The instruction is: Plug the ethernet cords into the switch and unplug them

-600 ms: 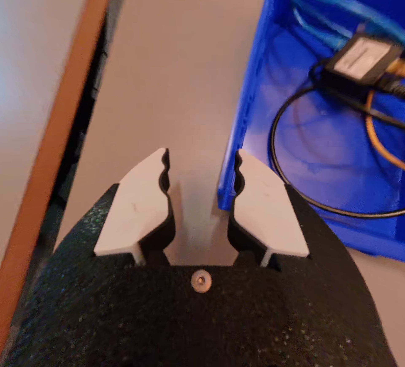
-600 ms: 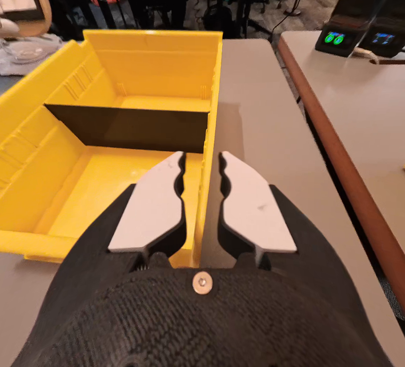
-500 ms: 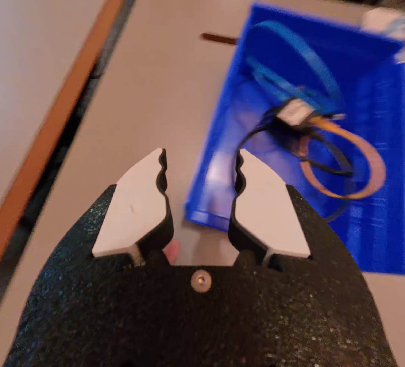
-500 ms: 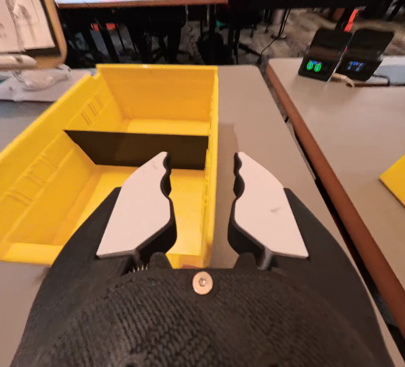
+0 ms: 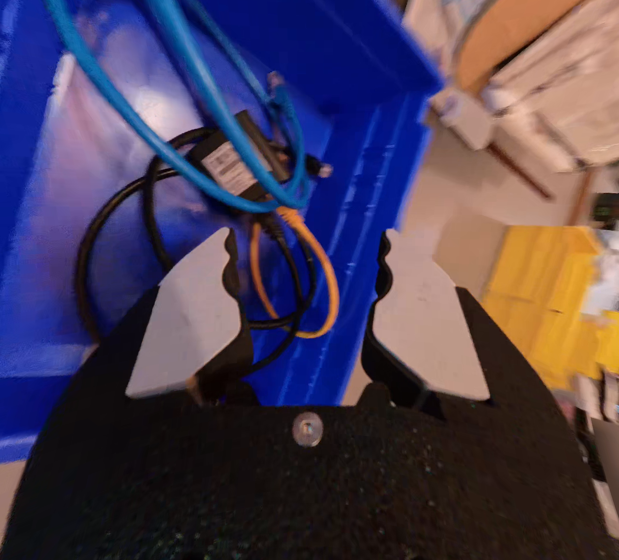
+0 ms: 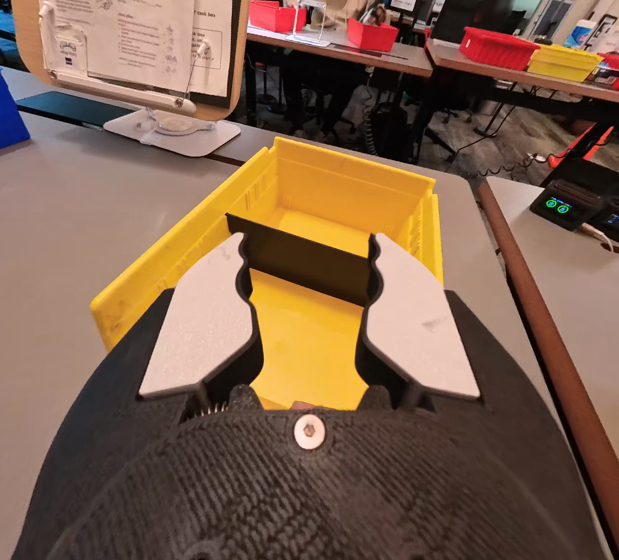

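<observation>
In the left wrist view a small black switch (image 5: 234,162) with a white label lies in a blue bin (image 5: 335,35). A blue ethernet cord (image 5: 187,82), an orange cord (image 5: 321,262) and a black cord (image 5: 100,216) loop around it; the orange and black plugs meet its near end. My left gripper (image 5: 306,239) is open and empty, hovering over the bin's right side just short of the switch. In the right wrist view my right gripper (image 6: 306,242) is open and empty above a yellow bin (image 6: 160,276) with a black divider (image 6: 301,259).
A document stand (image 6: 134,25) with papers sits at the back left of the grey table (image 6: 83,209). A second table (image 6: 569,276) with small black devices (image 6: 562,209) lies to the right across a gap. The yellow bin also shows at the right of the left wrist view (image 5: 542,293). Red and yellow bins sit on far tables. Spacing between my two grippers at the tips: around 60 centimetres. My left gripper's tips are some 6 centimetres from the small black switch (image 5: 234,162).
My left gripper swung right from the table over the blue bin, opened wider, and now looks at the switch close up. My right gripper opened wider and rose, tilting up toward the room.
</observation>
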{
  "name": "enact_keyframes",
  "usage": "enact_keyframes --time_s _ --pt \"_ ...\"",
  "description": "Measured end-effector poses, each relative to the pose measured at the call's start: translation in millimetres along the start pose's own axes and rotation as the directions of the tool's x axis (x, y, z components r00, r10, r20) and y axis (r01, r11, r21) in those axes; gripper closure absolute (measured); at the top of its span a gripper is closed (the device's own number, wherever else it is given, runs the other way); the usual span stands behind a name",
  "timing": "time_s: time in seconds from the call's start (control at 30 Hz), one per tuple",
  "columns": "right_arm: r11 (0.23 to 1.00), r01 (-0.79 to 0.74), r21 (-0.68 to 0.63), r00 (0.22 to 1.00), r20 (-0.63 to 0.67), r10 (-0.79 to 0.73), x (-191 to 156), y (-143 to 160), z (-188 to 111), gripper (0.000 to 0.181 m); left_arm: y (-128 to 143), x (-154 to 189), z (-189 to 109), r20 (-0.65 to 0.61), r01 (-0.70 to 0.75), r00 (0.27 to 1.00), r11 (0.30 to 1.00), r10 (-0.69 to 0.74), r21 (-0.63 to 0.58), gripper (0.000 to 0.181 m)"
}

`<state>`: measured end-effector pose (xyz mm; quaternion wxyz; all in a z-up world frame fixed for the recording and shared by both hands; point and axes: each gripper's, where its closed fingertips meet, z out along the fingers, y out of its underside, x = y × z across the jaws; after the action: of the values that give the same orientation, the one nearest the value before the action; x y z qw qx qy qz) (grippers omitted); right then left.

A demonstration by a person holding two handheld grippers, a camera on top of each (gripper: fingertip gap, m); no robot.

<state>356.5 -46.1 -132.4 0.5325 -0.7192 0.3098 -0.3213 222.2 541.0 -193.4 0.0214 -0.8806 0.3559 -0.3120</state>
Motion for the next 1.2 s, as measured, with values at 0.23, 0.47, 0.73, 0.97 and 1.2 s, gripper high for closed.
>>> enact_keyframes --time_s 0.23,0.47,0.73,0.97,1.2 --pt "1.0 -0.024 0.008 0.999 0.032 0.024 -0.8 1.8 5.7 0.116 -6.3 -22.6 34.6 0.06 0.206 0.977 0.978 -0.207 0.022 0.098" --pt "0.999 0.029 -0.046 0.998 0.058 -0.027 -9.8 13.4 14.4 0.117 -4.0 -35.9 73.1 0.093 0.295 0.951 0.956 -0.294 0.002 0.11" --pt "0.999 0.024 -0.026 0.997 0.071 -0.022 -16.1 8.3 16.0 0.118 -5.9 -34.6 73.2 0.024 0.188 0.982 0.982 -0.188 0.017 0.112" --pt "0.999 0.053 -0.002 0.995 0.089 -0.052 -30.7 -3.3 14.4 0.118 -1.8 -37.7 61.4 0.08 -0.081 0.994 0.996 0.078 0.036 0.114" --pt "0.994 0.074 0.079 0.987 0.137 -0.084 -60.0 -31.4 6.2 0.12 -17.1 -13.9 -0.5 0.204 -0.437 0.891 0.888 0.406 0.141 0.114"
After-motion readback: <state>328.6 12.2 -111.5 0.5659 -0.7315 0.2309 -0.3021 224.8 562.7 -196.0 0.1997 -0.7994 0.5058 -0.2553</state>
